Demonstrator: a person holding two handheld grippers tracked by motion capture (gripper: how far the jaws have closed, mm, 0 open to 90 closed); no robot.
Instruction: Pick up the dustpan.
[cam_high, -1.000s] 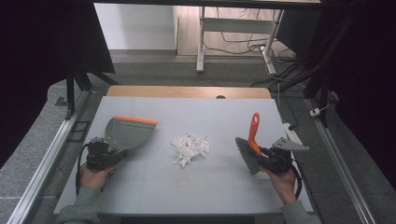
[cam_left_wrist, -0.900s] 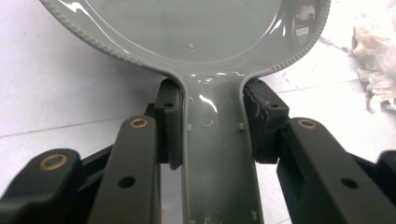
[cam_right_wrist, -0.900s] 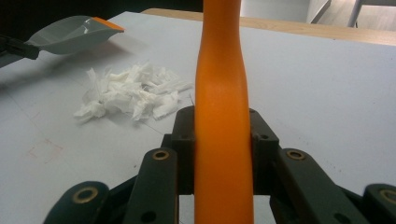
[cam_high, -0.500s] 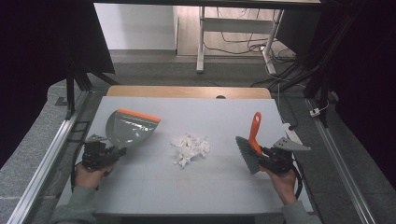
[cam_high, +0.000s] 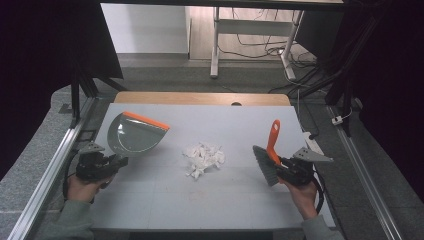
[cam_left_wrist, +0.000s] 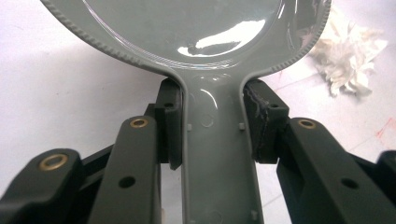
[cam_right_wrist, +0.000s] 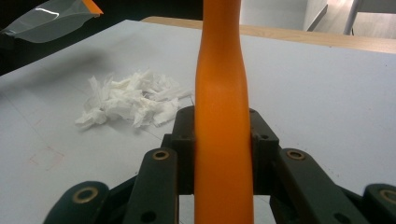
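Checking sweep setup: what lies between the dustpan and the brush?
In the high view, a pile of torn white paper lies on the table between the dustpan and the brush.

Lab-like test room: framed table (cam_high: 150, 200), floor cables (cam_high: 260, 47), black curtains (cam_high: 45, 50).

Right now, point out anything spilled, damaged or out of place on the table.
A heap of torn white paper scraps lies loose mid-table, between the held dustpan and brush. The pad on one left gripper jaw looks frayed.
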